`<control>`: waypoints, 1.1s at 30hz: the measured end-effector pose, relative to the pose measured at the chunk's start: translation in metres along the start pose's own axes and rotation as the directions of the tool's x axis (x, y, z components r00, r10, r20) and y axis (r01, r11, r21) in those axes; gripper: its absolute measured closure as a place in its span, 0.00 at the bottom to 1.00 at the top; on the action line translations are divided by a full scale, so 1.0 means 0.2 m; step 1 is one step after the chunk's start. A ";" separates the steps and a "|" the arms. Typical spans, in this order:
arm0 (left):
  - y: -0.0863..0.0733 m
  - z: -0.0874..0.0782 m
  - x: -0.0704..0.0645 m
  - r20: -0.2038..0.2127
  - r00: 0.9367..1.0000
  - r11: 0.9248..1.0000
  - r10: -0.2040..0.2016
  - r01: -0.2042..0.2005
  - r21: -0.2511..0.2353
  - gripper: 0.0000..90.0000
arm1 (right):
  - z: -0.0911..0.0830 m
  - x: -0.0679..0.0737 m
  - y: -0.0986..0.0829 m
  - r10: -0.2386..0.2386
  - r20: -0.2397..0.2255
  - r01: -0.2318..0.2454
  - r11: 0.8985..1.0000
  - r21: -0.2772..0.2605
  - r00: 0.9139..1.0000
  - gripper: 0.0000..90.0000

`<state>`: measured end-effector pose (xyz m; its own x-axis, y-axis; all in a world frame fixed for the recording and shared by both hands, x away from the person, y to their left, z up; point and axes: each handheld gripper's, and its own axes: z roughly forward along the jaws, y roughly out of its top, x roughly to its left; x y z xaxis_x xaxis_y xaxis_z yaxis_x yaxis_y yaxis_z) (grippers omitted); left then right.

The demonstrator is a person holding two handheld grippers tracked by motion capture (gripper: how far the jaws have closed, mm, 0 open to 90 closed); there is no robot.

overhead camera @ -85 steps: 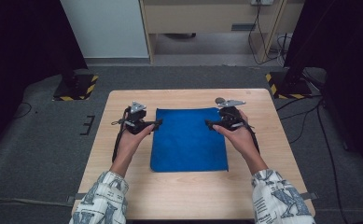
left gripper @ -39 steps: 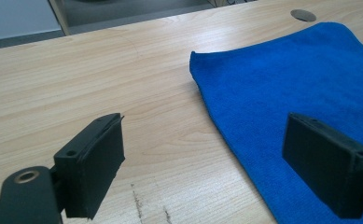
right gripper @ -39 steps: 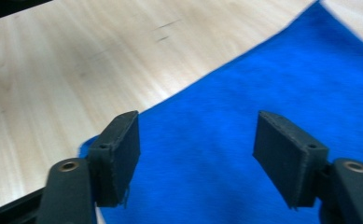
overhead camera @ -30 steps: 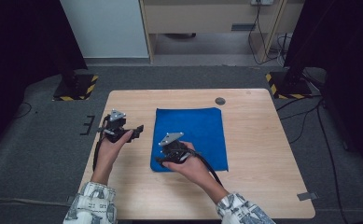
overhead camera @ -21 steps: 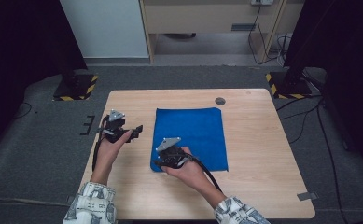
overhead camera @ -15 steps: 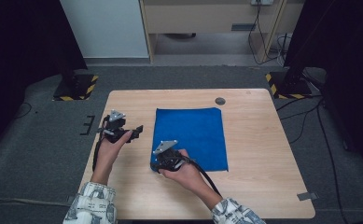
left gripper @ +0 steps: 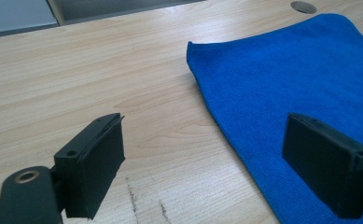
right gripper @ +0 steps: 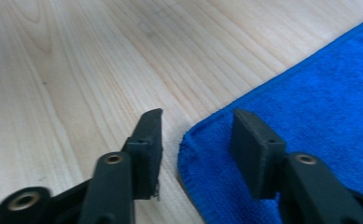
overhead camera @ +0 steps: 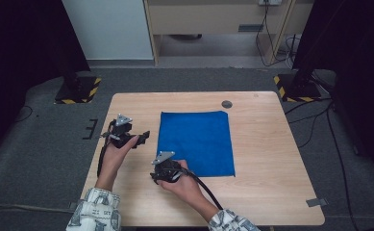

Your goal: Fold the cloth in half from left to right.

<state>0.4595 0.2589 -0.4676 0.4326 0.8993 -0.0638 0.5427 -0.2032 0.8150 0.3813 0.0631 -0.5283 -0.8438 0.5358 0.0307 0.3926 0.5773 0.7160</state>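
1. The flat blue square microfibre cloth (overhead camera: 196, 143) lies spread on the pale wooden surface (overhead camera: 266, 159), nearer its far edge than its near one
2. The right claw (right gripper: 195, 140) is released, its jaws straddling the cloth's near-left corner: one over bare wood, one over the cloth
3. The left claw (left gripper: 207, 158) gapes wide beside the cloth's left edge, so the right hand is nearer the corner
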 end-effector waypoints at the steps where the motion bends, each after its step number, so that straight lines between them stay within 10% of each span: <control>1: 0.00 0.00 0.00 0.000 1.000 1.000 -0.001 0.001 0.000 0.14 | 0.00 0.00 0.00 0.000 0.006 0.000 1.000 -0.001 1.000 0.69; 8: 0.00 0.00 -0.01 0.007 1.000 1.000 -0.003 0.003 -0.003 0.14 | -0.02 -0.04 -0.02 -0.004 0.018 0.004 1.000 -0.006 1.000 0.96; 22: 0.03 0.11 -0.06 0.056 0.998 1.000 0.011 -0.012 0.021 0.22 | -0.11 0.03 -0.03 0.020 -0.072 -0.025 0.997 -0.073 0.997 0.97; 33: 0.04 0.21 -0.10 0.032 0.994 0.990 0.106 -0.109 0.085 0.29 | -0.11 0.17 -0.04 0.026 -0.158 -0.038 0.996 -0.077 0.987 0.97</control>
<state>0.4858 0.2228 -0.4834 0.5106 0.8598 0.0046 0.5517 -0.3317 0.7652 0.3405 0.0626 -0.5176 -0.8805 0.4465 0.1592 0.3956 0.5074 0.7655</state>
